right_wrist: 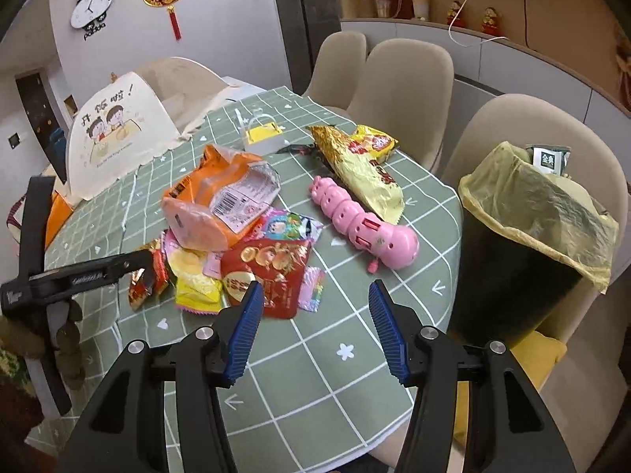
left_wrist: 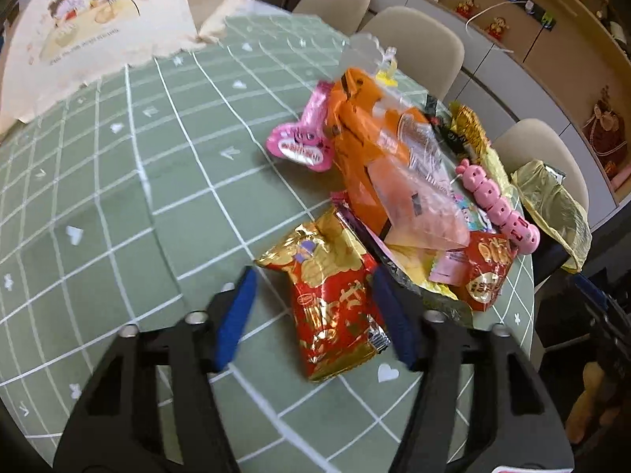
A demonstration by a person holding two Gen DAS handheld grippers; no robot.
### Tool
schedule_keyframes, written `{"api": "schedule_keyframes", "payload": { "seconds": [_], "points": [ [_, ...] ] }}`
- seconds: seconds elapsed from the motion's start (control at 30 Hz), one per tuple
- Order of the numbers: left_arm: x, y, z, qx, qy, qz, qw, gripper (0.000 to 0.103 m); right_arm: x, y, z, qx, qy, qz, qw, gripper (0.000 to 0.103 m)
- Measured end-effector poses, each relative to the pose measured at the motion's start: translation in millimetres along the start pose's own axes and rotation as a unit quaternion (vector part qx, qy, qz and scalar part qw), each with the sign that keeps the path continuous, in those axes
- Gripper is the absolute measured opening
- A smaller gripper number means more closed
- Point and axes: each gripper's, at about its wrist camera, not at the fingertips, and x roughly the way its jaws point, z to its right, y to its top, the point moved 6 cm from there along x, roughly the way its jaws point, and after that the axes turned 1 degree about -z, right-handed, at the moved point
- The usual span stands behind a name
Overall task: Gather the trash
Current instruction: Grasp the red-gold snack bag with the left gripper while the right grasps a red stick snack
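A pile of snack wrappers lies on the green checked tablecloth [left_wrist: 118,205]. In the left wrist view my left gripper [left_wrist: 313,276] is open, its blue pads either side of a red and gold wrapper [left_wrist: 331,307] that lies on the cloth. An orange bag [left_wrist: 366,146] and a pink wrapper [left_wrist: 303,142] lie beyond it. In the right wrist view my right gripper [right_wrist: 315,289] is open and empty above the cloth, just right of a red wrapper [right_wrist: 272,272]. The orange bag [right_wrist: 221,197] and a gold wrapper [right_wrist: 355,165] lie further off. A black bin with a yellow liner [right_wrist: 532,236] stands at the table's right edge.
A pink caterpillar toy [right_wrist: 363,220] lies between the pile and the bin. A small clear and yellow bag [right_wrist: 262,134] and a cream cartoon food cover [right_wrist: 118,138] stand at the far side. Beige chairs [right_wrist: 406,79] ring the table. The left gripper [right_wrist: 79,276] reaches in from the left.
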Motion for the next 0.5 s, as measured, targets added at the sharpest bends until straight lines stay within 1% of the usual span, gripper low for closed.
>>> {"api": "schedule_keyframes", "payload": {
  "seconds": [0.03,0.1,0.17,0.23,0.33,0.47,0.5],
  "points": [
    [3,0,0,-0.004,-0.004,-0.005,1.0,0.038,2,-1,1,0.0,-0.004,-0.004,1.0,0.053],
    [2,1,-1,-0.008,-0.013,-0.005,0.9999,0.036,5,-1,3,-0.002,-0.009,-0.008,1.0,0.053],
    [-3,3,0,-0.004,-0.018,0.0,0.9998,0.031,11,0,1,-0.009,-0.005,-0.019,1.0,0.053],
    [-10,4,-1,-0.002,-0.022,0.005,0.9998,0.03,20,1,-4,-0.016,0.005,-0.028,0.999,0.053],
    [-22,5,-5,-0.006,-0.028,0.01,0.9995,0.03,34,11,-16,-0.038,0.02,-0.027,0.999,0.053],
    [-27,2,-6,0.003,-0.049,-0.002,0.9988,0.03,55,29,-33,-0.07,0.036,-0.023,0.997,0.053],
    [-27,1,-5,0.008,-0.052,-0.006,0.9986,0.03,62,33,-37,-0.079,0.047,-0.024,0.995,0.053]
  ]
}}
